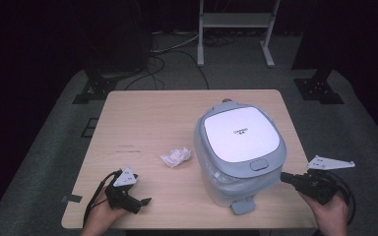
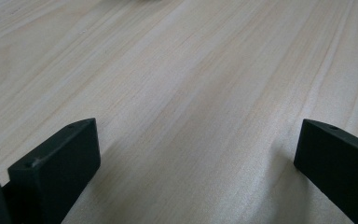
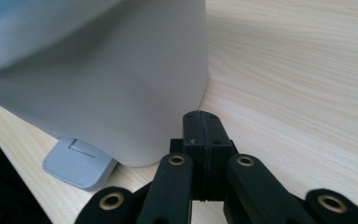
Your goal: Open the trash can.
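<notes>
A pale blue-grey pedal bin [image 1: 238, 152] with a white lid stands on the right half of the wooden table [image 1: 147, 123]; its grey foot pedal [image 1: 242, 204] juts toward the front edge. A crumpled white paper ball [image 1: 176, 157] lies left of the bin. My right gripper [image 1: 286, 178] hovers just right of the bin's lower side, jaws pressed together with nothing between them; in the right gripper view the shut gripper [image 3: 201, 126] sits close to the bin wall [image 3: 121, 93] and the pedal [image 3: 77, 163]. My left gripper [image 1: 145, 200] rests near the front left, open over bare wood [image 2: 196, 140].
The table's front edge runs just under both hands. Beyond the table lie a grey carpet, black stand legs [image 1: 96, 83] at the left, a white frame [image 1: 234, 29] at the back and another black base [image 1: 320, 88] at the right.
</notes>
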Demonstrator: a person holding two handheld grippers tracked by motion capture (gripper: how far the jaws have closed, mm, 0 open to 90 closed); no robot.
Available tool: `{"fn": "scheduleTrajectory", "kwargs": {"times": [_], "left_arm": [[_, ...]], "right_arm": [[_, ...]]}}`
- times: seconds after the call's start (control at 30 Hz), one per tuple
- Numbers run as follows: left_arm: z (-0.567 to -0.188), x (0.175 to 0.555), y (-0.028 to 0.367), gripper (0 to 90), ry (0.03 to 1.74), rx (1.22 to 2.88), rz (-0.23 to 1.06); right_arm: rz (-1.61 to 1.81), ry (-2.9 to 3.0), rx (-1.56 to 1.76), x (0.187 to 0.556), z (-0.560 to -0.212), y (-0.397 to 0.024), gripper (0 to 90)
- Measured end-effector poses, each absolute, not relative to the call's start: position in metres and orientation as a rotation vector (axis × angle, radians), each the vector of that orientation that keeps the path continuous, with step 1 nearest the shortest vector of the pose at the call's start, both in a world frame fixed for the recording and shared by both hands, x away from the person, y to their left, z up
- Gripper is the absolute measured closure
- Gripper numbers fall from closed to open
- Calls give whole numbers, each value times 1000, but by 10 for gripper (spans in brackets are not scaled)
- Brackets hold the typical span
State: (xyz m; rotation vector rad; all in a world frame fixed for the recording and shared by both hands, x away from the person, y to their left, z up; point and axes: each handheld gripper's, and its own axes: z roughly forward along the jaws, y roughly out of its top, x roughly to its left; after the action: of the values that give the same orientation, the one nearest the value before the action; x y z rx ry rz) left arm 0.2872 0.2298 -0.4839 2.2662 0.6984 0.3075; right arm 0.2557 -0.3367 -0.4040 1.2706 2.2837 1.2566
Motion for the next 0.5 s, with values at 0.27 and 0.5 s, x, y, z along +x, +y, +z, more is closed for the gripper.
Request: {"fn": "scheduleTrajectory", "kwargs": {"times": [0.27, 0.5], "left_arm": [[-484, 287, 230, 0, 695, 2270, 309], [-484, 287, 230, 0, 696, 2270, 308]], "right_arm": [[1304, 2280, 1229, 254, -386, -342, 900], [1345, 2274, 1201, 251, -370, -345, 900]]}}
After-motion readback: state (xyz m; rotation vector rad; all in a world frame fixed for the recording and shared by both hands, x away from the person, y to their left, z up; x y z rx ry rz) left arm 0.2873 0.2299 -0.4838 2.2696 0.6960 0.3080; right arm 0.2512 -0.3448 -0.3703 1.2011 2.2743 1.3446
